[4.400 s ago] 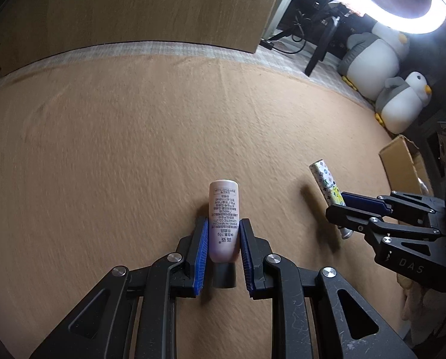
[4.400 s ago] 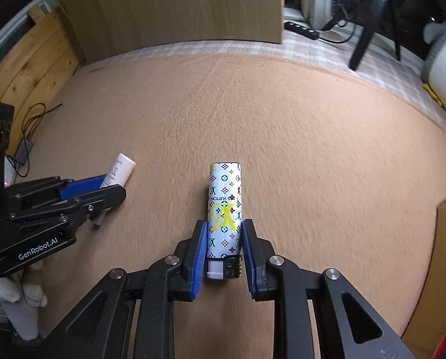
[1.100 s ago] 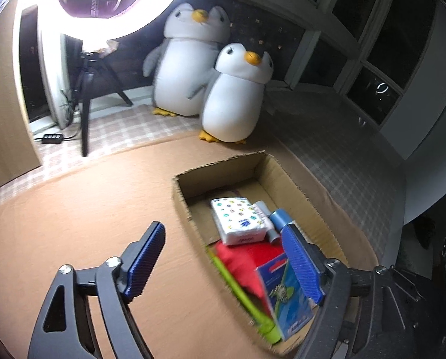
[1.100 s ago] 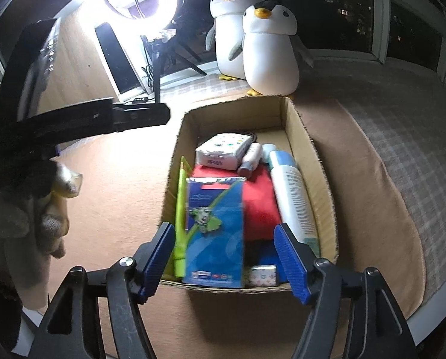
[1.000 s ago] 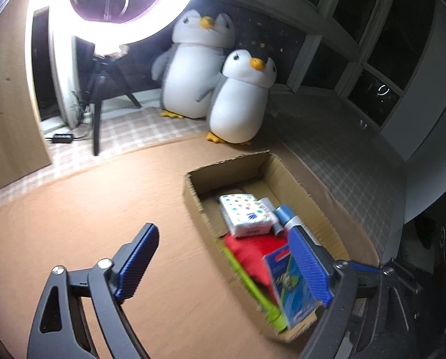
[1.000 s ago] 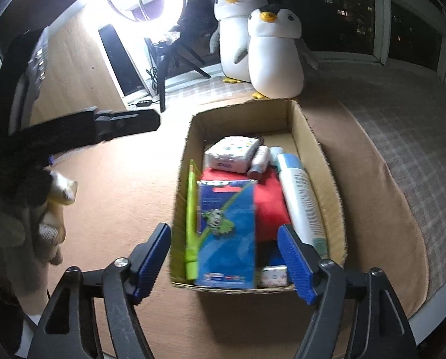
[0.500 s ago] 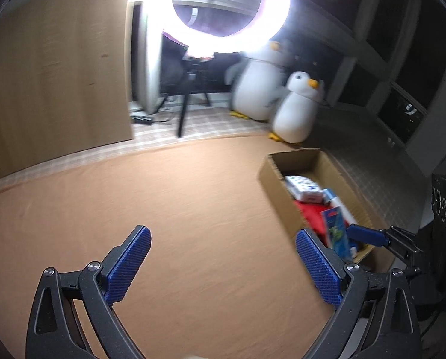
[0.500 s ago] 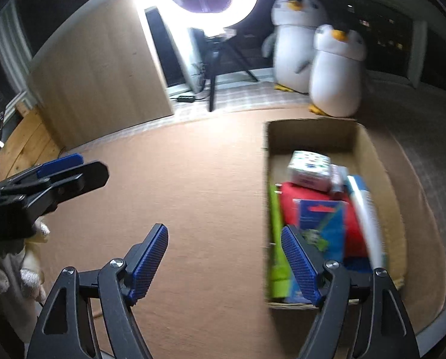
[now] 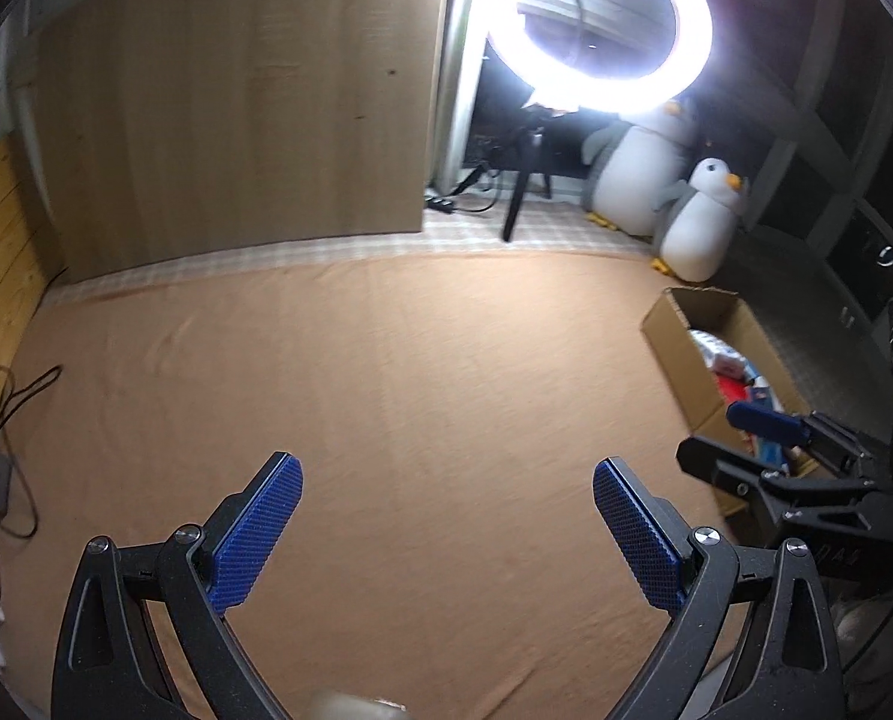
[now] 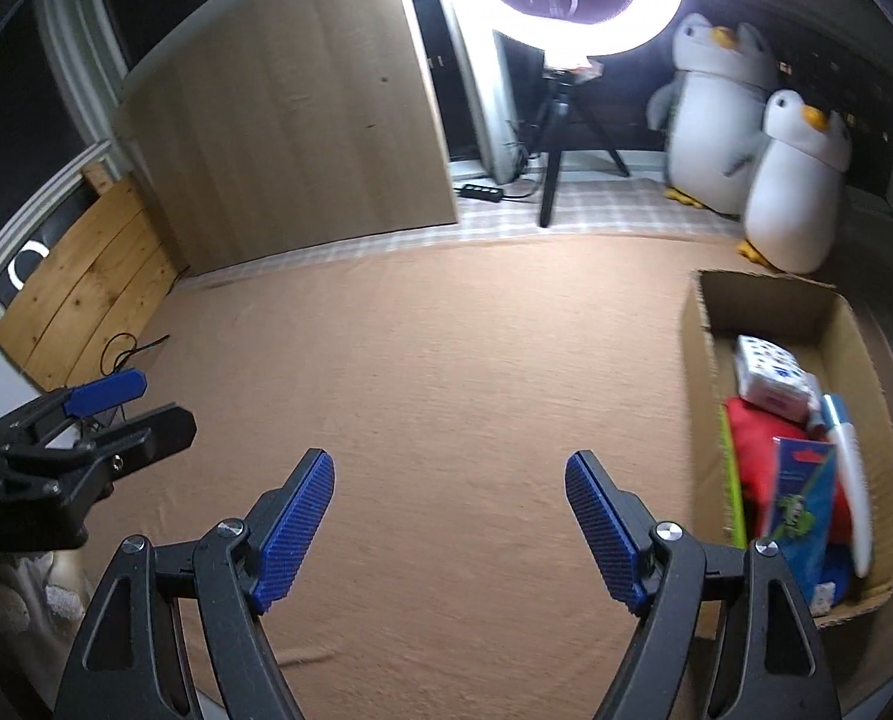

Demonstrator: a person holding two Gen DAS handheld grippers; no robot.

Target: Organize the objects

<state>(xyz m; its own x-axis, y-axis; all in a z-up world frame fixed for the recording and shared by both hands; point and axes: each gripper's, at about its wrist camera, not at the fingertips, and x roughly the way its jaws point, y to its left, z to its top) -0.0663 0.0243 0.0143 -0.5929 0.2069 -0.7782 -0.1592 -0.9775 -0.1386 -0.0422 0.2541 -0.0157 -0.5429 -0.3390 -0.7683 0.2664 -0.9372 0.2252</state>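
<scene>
I hold the left tool point(image 9: 446, 531) and right tool point(image 10: 449, 525) spread apart and empty above the tan cloth-covered counter point(image 10: 446, 360), since the items sit packed in the brown cardboard box point(image 10: 701, 324) to my right.

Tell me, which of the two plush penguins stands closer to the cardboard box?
The smaller penguin, white-fronted, just behind the cardboard box; the bigger grey penguin stands farther back.

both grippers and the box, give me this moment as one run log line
left gripper: open, holding nothing | right gripper: open, holding nothing | cardboard box: filled, at right of mat
</scene>
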